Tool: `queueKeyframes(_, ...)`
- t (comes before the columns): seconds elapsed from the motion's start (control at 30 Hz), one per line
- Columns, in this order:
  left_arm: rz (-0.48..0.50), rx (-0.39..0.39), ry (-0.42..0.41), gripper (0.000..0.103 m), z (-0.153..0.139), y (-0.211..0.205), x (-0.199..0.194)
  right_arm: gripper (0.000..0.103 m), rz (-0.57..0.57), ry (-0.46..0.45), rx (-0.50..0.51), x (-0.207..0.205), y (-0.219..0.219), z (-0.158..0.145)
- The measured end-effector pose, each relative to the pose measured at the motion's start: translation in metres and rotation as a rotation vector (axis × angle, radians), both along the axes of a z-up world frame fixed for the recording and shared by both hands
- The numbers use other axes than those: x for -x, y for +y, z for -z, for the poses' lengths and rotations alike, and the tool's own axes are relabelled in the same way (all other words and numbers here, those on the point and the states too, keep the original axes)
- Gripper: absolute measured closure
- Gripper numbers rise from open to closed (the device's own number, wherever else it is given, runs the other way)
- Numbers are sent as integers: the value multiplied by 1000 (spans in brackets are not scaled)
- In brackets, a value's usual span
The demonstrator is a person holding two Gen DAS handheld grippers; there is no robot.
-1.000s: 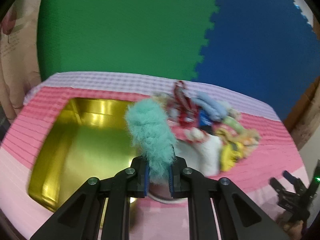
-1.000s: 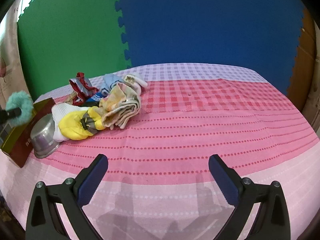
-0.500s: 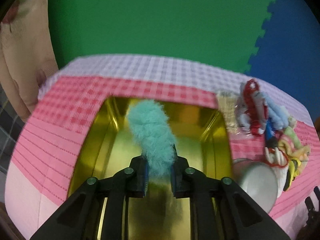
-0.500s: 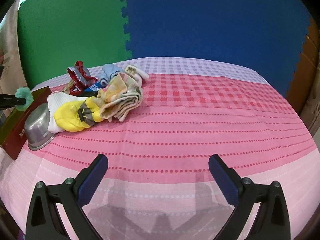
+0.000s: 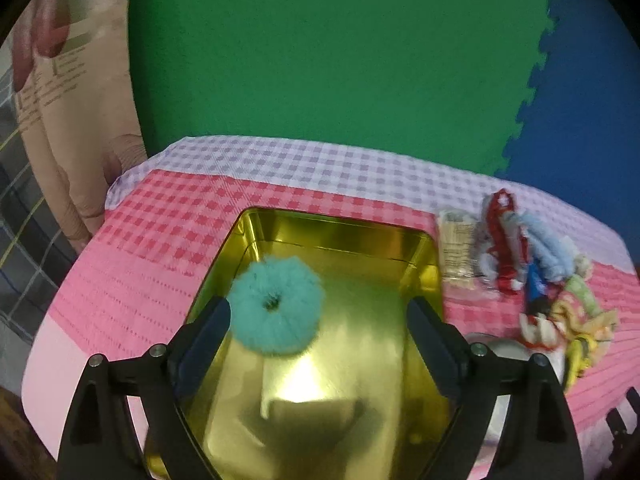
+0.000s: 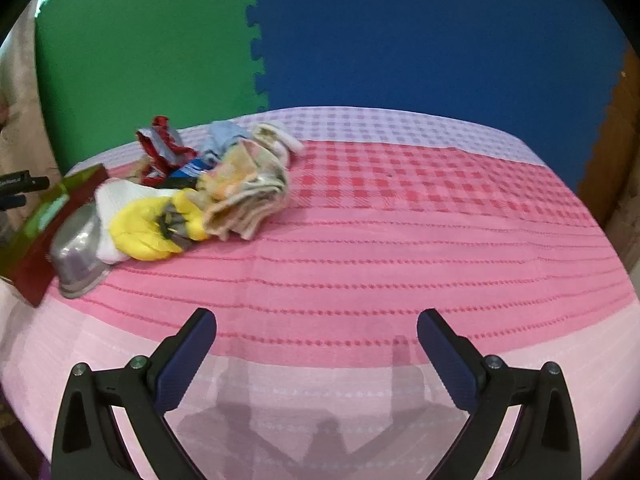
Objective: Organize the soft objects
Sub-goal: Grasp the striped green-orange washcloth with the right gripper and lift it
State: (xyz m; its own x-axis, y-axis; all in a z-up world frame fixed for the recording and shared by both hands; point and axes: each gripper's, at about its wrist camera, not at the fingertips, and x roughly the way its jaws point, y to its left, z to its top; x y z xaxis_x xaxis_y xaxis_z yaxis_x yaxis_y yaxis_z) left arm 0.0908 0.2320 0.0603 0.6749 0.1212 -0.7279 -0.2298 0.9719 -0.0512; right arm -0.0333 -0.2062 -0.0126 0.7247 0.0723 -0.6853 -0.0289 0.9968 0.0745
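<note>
A fluffy teal scrunchie (image 5: 276, 306) lies free inside the gold tin box (image 5: 340, 232), near its left wall. My left gripper (image 5: 318, 312) hangs over the box with its jaws opening wide; the scrunchie sits by the left finger, not pressed by either pad. A heap of soft things (image 6: 224, 184) lies right of the box: yellow and white socks, a folded patterned cloth, a light blue piece, a red-edged piece. In the left wrist view the same heap (image 5: 540, 280) shows at the right. My right gripper (image 6: 316, 328) stands open over bare cloth, holding nothing.
An upturned steel bowl (image 6: 80, 252) rests between box and heap. The box's dark red outer wall (image 6: 36, 264) shows at the left of the right wrist view. A pink checked tablecloth (image 6: 400, 240) covers the table; green and blue foam mats stand behind.
My left gripper carried the scrunchie leftward from the heap to over the gold box, then spread its jaws and let it drop into the box. The right gripper stayed put.
</note>
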Motion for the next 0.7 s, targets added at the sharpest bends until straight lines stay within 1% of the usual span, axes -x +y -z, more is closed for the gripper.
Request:
queueKeyframes(0.07, 0, 39, -10, 10, -5, -5, 14, 0, -29, -14, -10, -6, 2, -9)
queueKeyframes(0.17, -7, 88, -20, 9, -6, -12, 35, 0, -78, -19, -45, -25, 6, -25)
queueKeyframes(0.23, -2, 134, -12, 9, -3, -18, 49, 0, -91, 10, -88, -44, 5, -29)
queueKeyframes(0.33, 6, 183, 26, 9, 5, -30, 69, 0, -89, 77, -186, -73, 0, -21)
queueKeyframes(0.4, 22, 198, 36, 9, 8, -37, 81, 0, -88, 101, -237, -87, 0, -14)
queueKeyframes(0.5, 39, 176, 62, 9, 13, -49, 99, 1, -82, 100, -277, -99, 4, -11)
queueKeyframes(0.57, 55, 168, 77, 9, 15, -56, 108, 10, -82, 104, -286, -107, 8, -11)
queueKeyframes(0.6, 61, 163, 82, 9, 15, -60, 112, 25, -83, 118, -286, -114, 12, -9)
queueKeyframes(0.63, 65, 161, 87, 9, 16, -63, 116, 45, -87, 140, -281, -121, 14, -5)
queueKeyframes(0.67, 69, 167, 92, 9, 16, -65, 119, 56, -87, 164, -272, -125, 15, -2)
queueKeyframes(0.7, 72, 174, 95, 9, 16, -68, 121, 60, -87, 219, -270, -134, 17, 7)
